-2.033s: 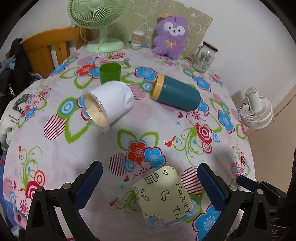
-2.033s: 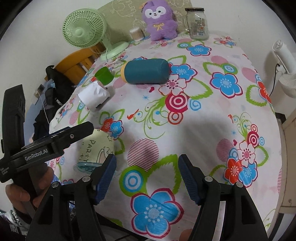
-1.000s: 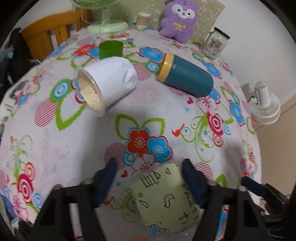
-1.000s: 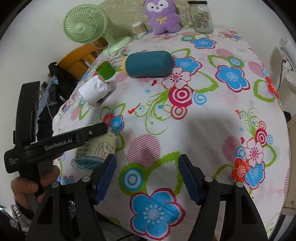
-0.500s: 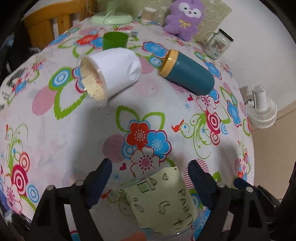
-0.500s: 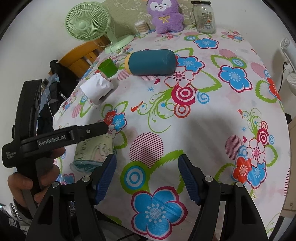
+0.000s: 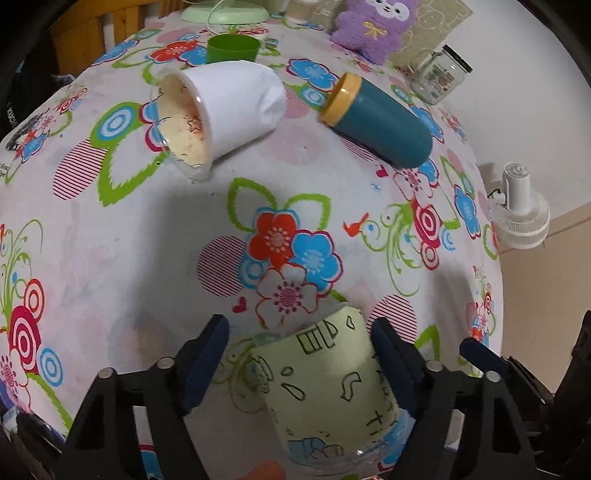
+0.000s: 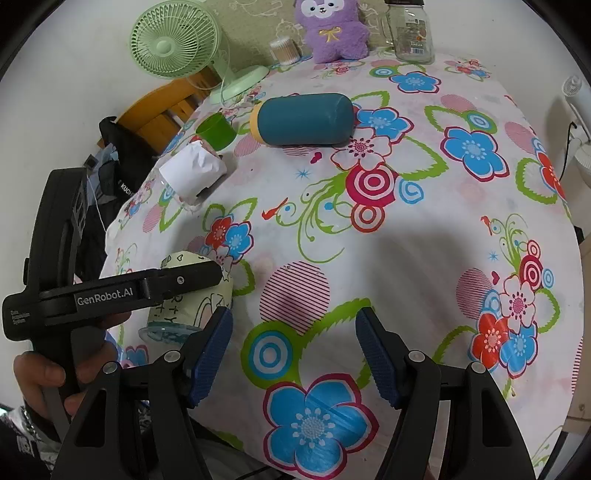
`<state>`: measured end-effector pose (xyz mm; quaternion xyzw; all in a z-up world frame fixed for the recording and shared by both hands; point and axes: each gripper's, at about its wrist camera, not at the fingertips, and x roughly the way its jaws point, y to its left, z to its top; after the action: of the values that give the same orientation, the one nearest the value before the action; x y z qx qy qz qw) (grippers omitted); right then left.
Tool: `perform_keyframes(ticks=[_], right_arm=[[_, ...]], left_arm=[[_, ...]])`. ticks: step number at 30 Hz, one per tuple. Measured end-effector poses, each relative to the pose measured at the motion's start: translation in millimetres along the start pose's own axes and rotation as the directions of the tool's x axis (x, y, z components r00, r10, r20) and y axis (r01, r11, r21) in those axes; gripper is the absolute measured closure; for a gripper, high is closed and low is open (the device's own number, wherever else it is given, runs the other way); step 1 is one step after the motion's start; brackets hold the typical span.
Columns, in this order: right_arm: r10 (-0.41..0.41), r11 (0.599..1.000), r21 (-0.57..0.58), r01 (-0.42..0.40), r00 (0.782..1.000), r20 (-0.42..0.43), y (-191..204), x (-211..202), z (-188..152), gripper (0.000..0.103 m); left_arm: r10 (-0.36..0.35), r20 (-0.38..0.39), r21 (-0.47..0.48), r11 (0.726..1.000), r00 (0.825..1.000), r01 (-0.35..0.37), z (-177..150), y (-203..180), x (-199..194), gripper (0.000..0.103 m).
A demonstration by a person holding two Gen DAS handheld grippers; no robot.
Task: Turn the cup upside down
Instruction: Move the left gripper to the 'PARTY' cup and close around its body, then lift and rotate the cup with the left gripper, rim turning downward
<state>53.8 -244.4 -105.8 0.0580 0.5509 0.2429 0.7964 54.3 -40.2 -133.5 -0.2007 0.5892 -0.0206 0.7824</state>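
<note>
A pale green paper-wrapped cup (image 7: 325, 380) with black doodles and "PARTY" lettering stands upside down, wide clear rim on the flowered tablecloth, near the table's front edge. My left gripper (image 7: 299, 354) is around it: the right finger (image 7: 395, 365) touches its side, the left finger (image 7: 203, 362) stands a little off. The cup also shows in the right wrist view (image 8: 192, 299), partly hidden by the left gripper's arm. My right gripper (image 8: 293, 354) is open and empty above the cloth to the cup's right.
A white cup (image 7: 225, 114) and a teal bottle with yellow lid (image 7: 376, 118) lie on their sides mid-table. A small green cup (image 7: 232, 48), green fan (image 8: 173, 40), purple plush (image 8: 332, 29) and glass jar (image 8: 410, 33) stand at the back.
My left gripper has narrowed around the green cup and come down closer over it. The cup has stayed upside down. My right gripper has hardly moved.
</note>
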Motion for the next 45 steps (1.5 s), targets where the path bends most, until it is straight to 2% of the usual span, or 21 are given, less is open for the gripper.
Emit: perform_keyframes(ticks=[3,7,11,15,18,25,32,40,45], right_arm=[[-0.005,1.000,0.008,0.005,1.000,0.006,-1.4,-1.6,-0.4,0.031],[-0.008,1.000,0.008,0.008,1.000,0.007,-2.4,-3.1,-0.9,0.031],[-0.006,1.000,0.007,0.006,1.000,0.008,-2.3,-3.3,-1.2,0.031],[-0.002,1.000,-0.005,0.002,1.000,0.006,2.5,-2.6,-0.8,0.031],[-0.002,1.000,-0.013,0.002,1.000,0.004,5.7,-2.3,-1.6,0.031],[-0.007,1.000,-0.017,0.007,1.000,0.007,7.9,-3.5,-1.8,0.031],[-0.009,1.000,-0.023,0.009,1.000,0.007,9.9,-4.8,-2.3,0.031],[-0.005,0.999,-0.035,0.006,1.000,0.006,15.9,-4.2,-1.9,0.031],[-0.003,0.999,-0.046,0.004,1.000,0.006,19.3,-3.9,-1.7,0.031]], left_arm=[[0.000,0.007,0.018,1.000,1.000,0.000,-0.1,-3.1,-0.1,0.037],[0.003,0.011,0.014,1.000,1.000,-0.004,1.1,-1.8,-1.8,0.039],[0.027,0.065,0.022,0.999,0.998,-0.029,1.7,-0.6,-12.6,0.041],[0.070,0.167,0.044,0.996,0.984,-0.078,3.9,-2.9,-28.2,0.043],[0.093,0.239,0.054,0.993,0.967,-0.109,5.5,-4.9,-39.7,0.043],[0.124,0.341,0.060,0.986,0.932,-0.153,7.1,-7.2,-52.8,0.044],[0.128,0.372,0.064,0.985,0.919,-0.163,5.7,-10.8,-55.4,0.045],[0.173,0.433,0.073,0.971,0.885,-0.226,0.4,-15.0,-68.1,0.045],[0.172,0.454,0.078,0.970,0.874,-0.231,0.7,-15.2,-71.3,0.045]])
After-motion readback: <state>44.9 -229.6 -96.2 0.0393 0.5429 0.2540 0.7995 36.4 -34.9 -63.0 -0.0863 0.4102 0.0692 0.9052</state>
